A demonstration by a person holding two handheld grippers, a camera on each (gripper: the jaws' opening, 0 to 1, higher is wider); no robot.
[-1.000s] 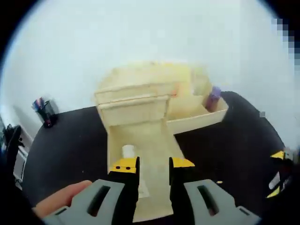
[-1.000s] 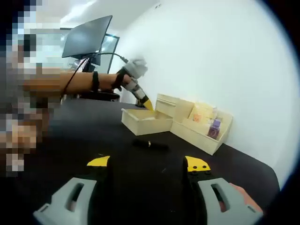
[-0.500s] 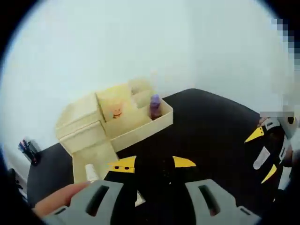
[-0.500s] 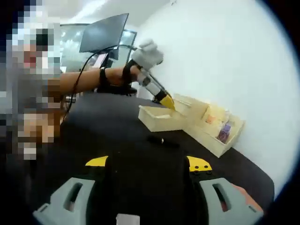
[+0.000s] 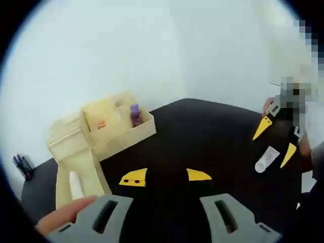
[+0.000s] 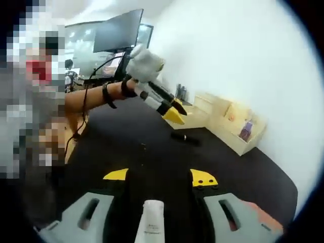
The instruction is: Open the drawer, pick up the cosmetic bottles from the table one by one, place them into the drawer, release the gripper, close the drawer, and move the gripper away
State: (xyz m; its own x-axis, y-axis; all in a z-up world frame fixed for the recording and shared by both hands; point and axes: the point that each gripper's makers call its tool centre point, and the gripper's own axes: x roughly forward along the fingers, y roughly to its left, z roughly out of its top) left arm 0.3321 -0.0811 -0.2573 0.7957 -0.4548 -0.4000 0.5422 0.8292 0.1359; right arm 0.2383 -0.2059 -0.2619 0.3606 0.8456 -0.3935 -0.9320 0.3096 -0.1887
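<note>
My left gripper [image 5: 165, 176] is open above the black table [image 5: 202, 131], with nothing between its jaws. To its left stands the wooden organizer [image 5: 109, 119] with its drawer [image 5: 66, 172] pulled open and a white bottle [image 5: 75, 185] lying inside. A white cosmetic tube [image 6: 150, 223] lies between the spread jaws of my right gripper [image 6: 160, 176], and neither jaw touches it. From the left gripper view, the right gripper [image 5: 276, 142] straddles that tube [image 5: 267, 159] at the far right. The left gripper [image 6: 174, 115] hangs above the table in the right gripper view.
A purple bottle [image 5: 135, 115] stands in the organizer's open tray. A thin black item [image 6: 185, 137] lies on the table in front of the organizer [image 6: 233, 126]. A pen holder [image 5: 21, 166] stands at the table's far left. A monitor [image 6: 119, 30] is behind the person's arm.
The left gripper has drawn back from the drawer, and its view has swung right. The right gripper has moved over the white tube, which now shows between its jaws.
</note>
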